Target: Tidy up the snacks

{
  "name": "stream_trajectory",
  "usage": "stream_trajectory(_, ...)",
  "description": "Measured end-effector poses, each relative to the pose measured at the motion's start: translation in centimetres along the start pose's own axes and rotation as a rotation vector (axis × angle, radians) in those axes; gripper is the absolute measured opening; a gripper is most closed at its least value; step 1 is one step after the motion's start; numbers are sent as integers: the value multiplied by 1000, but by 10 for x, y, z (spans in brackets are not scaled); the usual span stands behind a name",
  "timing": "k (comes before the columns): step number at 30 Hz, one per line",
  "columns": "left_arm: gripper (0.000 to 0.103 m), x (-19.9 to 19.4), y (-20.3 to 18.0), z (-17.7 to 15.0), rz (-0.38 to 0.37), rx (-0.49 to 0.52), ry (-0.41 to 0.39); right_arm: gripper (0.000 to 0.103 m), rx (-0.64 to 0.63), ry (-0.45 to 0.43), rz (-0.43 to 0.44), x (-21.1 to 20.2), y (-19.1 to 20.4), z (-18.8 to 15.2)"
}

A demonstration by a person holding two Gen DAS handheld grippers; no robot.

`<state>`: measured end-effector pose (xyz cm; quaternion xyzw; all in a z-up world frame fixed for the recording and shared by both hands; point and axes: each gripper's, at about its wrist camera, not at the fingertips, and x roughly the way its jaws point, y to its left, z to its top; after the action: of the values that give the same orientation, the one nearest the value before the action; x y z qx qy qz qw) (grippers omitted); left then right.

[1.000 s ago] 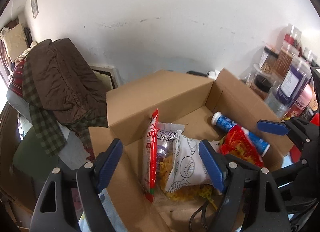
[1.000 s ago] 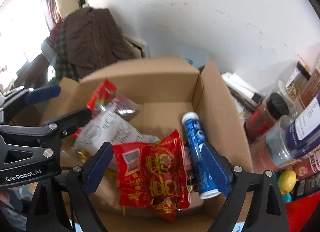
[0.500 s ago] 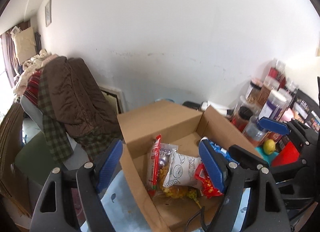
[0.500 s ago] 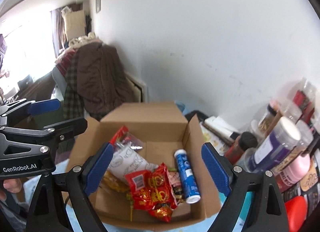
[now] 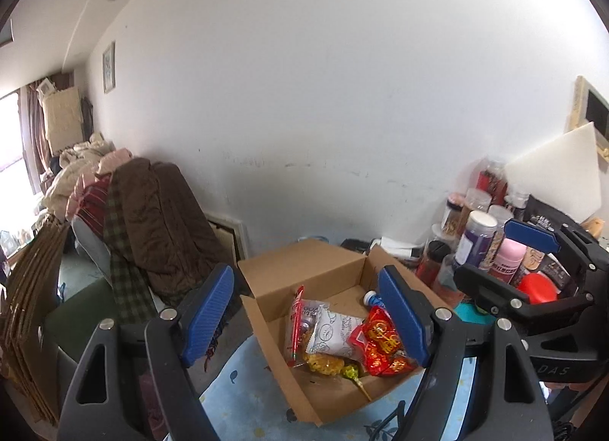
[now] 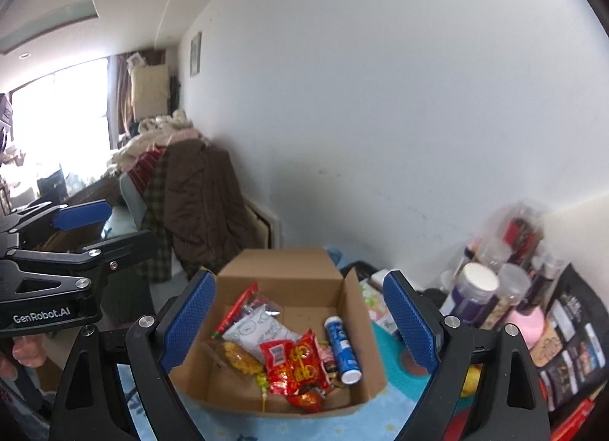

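Cardboard box (image 6: 289, 273) of snacks below both grippers, left gripper (image 5: 304, 311) spread; right gripper (image 6: 300, 321) spread

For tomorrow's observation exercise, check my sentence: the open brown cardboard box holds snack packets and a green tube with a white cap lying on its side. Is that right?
Not quite. The tube with the white cap is blue, not green, as the right wrist view shows. The rest holds: it lies on its side in the open brown cardboard box beside the snack packets, among them a red foil packet.

A matt brown cardboard box (image 6: 304, 281) is seen; glossy crinkled plastic is shown by the red snack packet (image 6: 295, 365), quilted cloth by the brown coat (image 6: 201, 201).
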<state>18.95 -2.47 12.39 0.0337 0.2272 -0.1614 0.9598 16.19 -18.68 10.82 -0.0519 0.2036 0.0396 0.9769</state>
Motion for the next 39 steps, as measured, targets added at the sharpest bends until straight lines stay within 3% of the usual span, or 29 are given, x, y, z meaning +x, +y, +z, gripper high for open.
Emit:
stream_trajectory(3,91,-22,-3,-1,9,5,-42,91,-11,-39,-7,-27,3,0)
stream_trajectory(10,93,-69,-17,-12,22,35,-110,97,-29,-93,-37,-75,9,-9)
stream_trajectory(12,100,-77,-21,-17,27,44,-124,99,-27,-107,-43,-88,10,-14)
stream_trajectory(15,101,-92,-27,-27,37,55,-140,99,-28,-115,-44,-102,13,-24)
stream_trajectory(28,101,-120,-42,-96,-12,42,-79,99,-11,-66,-38,-131,20,-94)
stream_trajectory(39,101,-122,-53,-133,14,-5,-18,99,-5,3,24,-127,22,-139)
